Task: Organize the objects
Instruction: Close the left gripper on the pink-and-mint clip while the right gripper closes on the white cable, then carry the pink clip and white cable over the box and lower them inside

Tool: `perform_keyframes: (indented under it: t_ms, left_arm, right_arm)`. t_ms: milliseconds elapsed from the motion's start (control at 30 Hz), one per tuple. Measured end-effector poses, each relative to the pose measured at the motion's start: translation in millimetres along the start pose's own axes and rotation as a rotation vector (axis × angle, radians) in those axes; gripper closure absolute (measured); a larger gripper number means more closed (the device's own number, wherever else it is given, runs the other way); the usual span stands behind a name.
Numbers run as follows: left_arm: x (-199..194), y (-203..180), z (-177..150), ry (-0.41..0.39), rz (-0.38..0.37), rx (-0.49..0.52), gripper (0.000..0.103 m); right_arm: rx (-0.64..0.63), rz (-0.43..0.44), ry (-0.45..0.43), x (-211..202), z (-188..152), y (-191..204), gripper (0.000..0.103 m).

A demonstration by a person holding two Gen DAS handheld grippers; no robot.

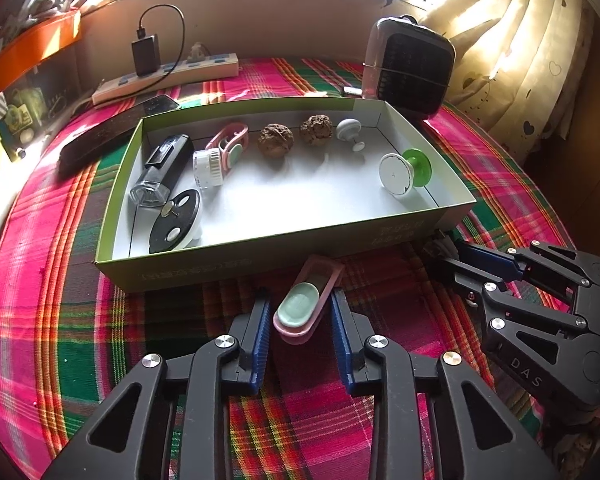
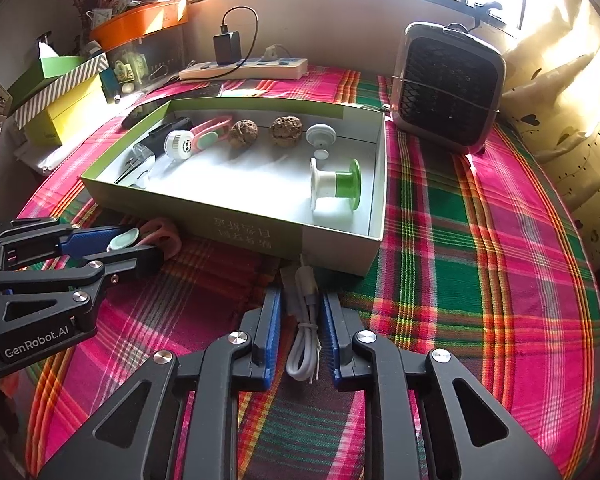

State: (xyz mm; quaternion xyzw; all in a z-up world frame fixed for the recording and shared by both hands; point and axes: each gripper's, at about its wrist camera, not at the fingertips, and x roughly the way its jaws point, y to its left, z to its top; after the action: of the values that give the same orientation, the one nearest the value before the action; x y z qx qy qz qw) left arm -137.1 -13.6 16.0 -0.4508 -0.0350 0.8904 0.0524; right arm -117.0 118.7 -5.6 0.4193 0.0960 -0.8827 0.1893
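Grippers are set low over the plaid cloth (image 1: 100, 320) before the box (image 2: 260, 236). The left gripper (image 1: 301, 320) appears clamped on the pink clip (image 1: 306, 300), though contact is hard to judge; the right gripper (image 2: 301, 320) is closed on the white cable (image 2: 304, 340).

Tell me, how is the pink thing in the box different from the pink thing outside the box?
The pink clip in the box leans among the other items at the back; the pink clip outside lies on the tablecloth, between the left gripper jaws. No gripper is near the boxed one. Both are pink with a mint-green oval pad.
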Motion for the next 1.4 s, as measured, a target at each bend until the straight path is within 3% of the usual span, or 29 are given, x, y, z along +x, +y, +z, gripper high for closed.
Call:
perform_keyframes:
  t_ms: [400,533,1400]
  left_arm:
    - [-1.6,-0.2,-2.4,-0.010,-0.017,0.009,0.081]
    - [-2.2,-2.2,-3.9,-0.011,-0.027,0.015,0.087]
    - [-3.9,-5.2,-5.8,-0.012,-0.045,0.015,0.087]
  right_arm:
    - [0.008,-0.007,-0.001,0.8,-0.1,0.9,0.083]
    - [0.010,-0.011,-0.001,0.0,-0.7,1.5,0.083]
    - [0.031,0.018,0.000,-4.3,-3.7,5.0,0.083]
